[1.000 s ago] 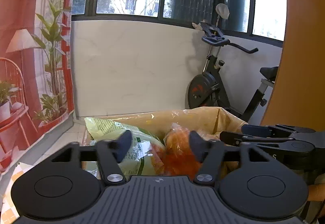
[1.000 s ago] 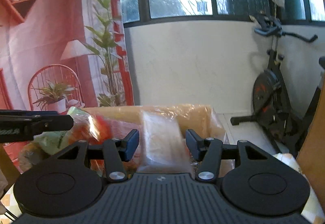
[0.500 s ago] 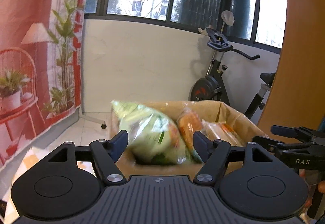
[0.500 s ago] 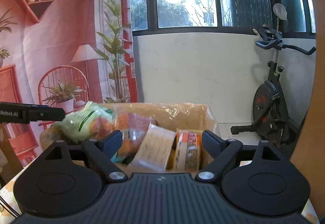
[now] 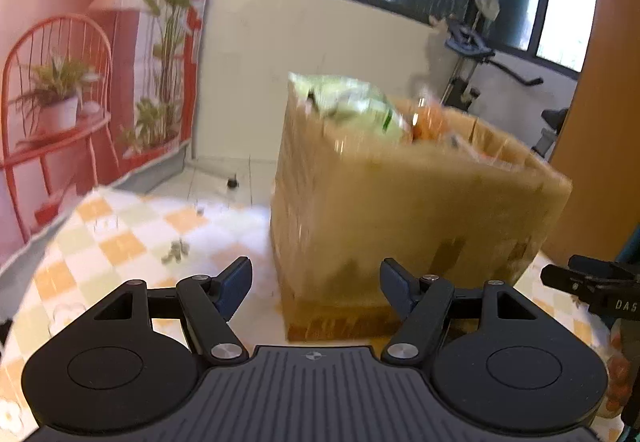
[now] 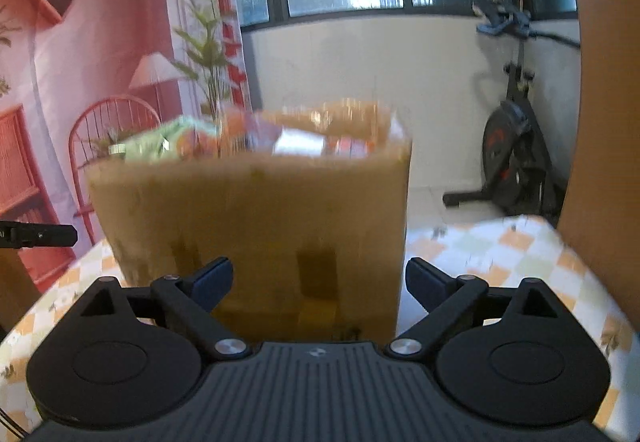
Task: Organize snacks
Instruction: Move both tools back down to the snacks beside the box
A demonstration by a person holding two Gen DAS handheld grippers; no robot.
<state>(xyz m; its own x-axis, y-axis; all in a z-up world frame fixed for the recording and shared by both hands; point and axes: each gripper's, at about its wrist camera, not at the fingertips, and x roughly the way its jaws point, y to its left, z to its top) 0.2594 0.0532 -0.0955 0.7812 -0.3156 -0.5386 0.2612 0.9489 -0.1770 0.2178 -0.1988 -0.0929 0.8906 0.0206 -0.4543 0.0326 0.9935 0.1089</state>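
On the checked tablecloth (image 5: 120, 242), both grippers (left gripper (image 5: 316, 284), right gripper (image 6: 319, 282)) hang open and empty before the box (image 6: 256, 226), the right's jaws just widened; next, reach low and grip gently.

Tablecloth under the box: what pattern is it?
Orange, pale green and white checks, clearest in the left wrist view.

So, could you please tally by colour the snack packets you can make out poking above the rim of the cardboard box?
Green packets: 1, the crinkly green bag
Orange packets: 1, the blurred orange bag
White packets: 1, the flat white pack
Red-orange packs: 1, the small pack
Total: 4, all inside the brown cardboard box; blur may hide more.
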